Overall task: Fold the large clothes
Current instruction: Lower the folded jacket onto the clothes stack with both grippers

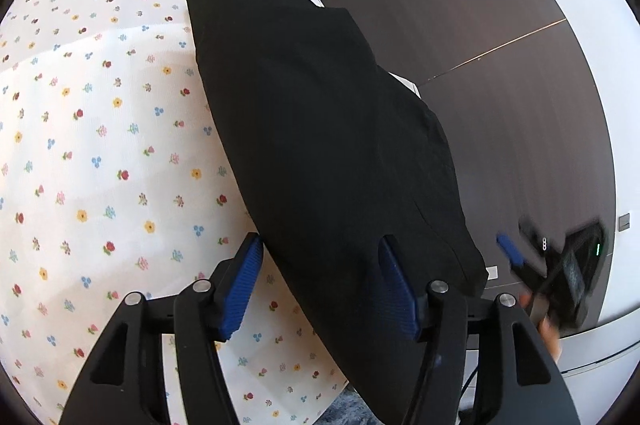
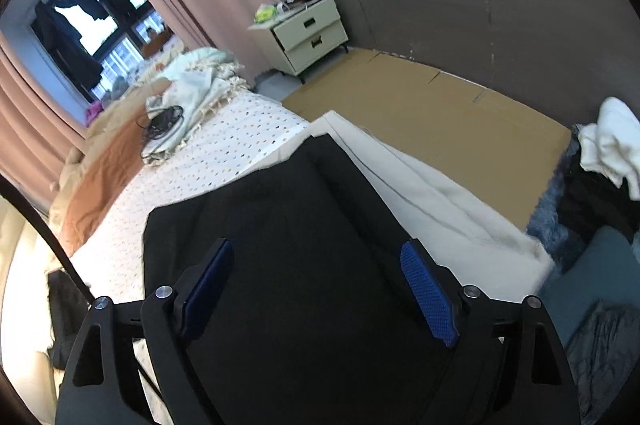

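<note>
Bedroom, bed w/ floral sheet (image 1: 100, 145) as work surface, dark floor beyond.

Nearest: left gripper (image 1: 320, 261) has jaws apart, roughly mid-width, pads not pressing anything. One blue pad sits over the sheet just beside the cloth edge, the other over the black cloth; nothing held. Right gripper (image 2: 316, 277) has jaws wide, clear of the fabric under them, also empty-handed. It shows blurred at the right edge of the left wrist view too, off past the garment's near corner.

Black garment (image 1: 320, 129) lies along the bed's edge, near the side where sheet meets floor. It reads as a long, fairly flat strip w/ straight sides, so prob. already folded lengthwise at least once; layers can't be counted, fabric too dark. Some creases in the right wrist view.

Judgement: mid-task. Strip still long, so cross-folds toward a compact stack look left, plus smoothing.

Farther: white fabric (image 2: 420, 193) just beside the garment toward the floor. Crumpled bedding and a cable bundle at the far end of the bed. Clothes pile (image 2: 604, 161) at right, maybe more to fold. Nightstand (image 2: 308, 33) by pink curtain at back.
</note>
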{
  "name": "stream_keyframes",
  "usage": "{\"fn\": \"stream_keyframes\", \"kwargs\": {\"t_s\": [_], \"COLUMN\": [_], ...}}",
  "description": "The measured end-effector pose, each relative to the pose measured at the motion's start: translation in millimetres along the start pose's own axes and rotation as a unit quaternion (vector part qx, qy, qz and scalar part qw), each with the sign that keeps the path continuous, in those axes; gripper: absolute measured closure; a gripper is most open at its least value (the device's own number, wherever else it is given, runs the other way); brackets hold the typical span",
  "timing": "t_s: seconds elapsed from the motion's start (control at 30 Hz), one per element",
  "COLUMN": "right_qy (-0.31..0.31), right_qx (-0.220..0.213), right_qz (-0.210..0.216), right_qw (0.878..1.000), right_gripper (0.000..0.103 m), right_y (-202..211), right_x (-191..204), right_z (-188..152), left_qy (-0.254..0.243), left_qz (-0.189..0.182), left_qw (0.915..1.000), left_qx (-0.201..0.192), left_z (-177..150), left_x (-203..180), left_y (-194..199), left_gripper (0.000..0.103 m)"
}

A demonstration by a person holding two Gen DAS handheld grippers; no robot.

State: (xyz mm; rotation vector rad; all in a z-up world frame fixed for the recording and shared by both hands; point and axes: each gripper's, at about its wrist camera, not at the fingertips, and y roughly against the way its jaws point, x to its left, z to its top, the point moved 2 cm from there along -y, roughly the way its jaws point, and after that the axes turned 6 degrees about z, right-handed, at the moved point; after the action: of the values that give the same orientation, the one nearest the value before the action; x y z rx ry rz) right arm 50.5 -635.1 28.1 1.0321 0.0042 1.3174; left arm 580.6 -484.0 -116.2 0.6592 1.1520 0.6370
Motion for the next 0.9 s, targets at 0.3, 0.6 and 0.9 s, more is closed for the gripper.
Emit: {"fn": "stream_keyframes", "kwargs": {"t_s": [0.3, 0.6, 0.9], "right_qy": [-0.109, -0.209, -0.242], "right_qx": [-0.041, -0.031, -0.045], "right_qz": [-0.026, 0.106, 0.119], "right_qw": [0.993, 0.972, 0.962], "right_gripper": [0.019, 0.019, 0.067], "right_y": [108, 90, 85], "right_x": [-81, -99, -98], "right_z": [-120, -153, -115], "left_qy": [-0.021, -0.036, -0.032], "left_qz": [0.008, 0.011, 0.008], "left_qw": [0.9997, 0.9993, 0.9995], "left_qx": [0.01, 0.005, 0.003], "left_z": [-19, -36, -35], "left_x": [-13, -22, -46], "left_y": [-12, -9, 7], "left_gripper": [0.043, 0.043, 0.043]}}
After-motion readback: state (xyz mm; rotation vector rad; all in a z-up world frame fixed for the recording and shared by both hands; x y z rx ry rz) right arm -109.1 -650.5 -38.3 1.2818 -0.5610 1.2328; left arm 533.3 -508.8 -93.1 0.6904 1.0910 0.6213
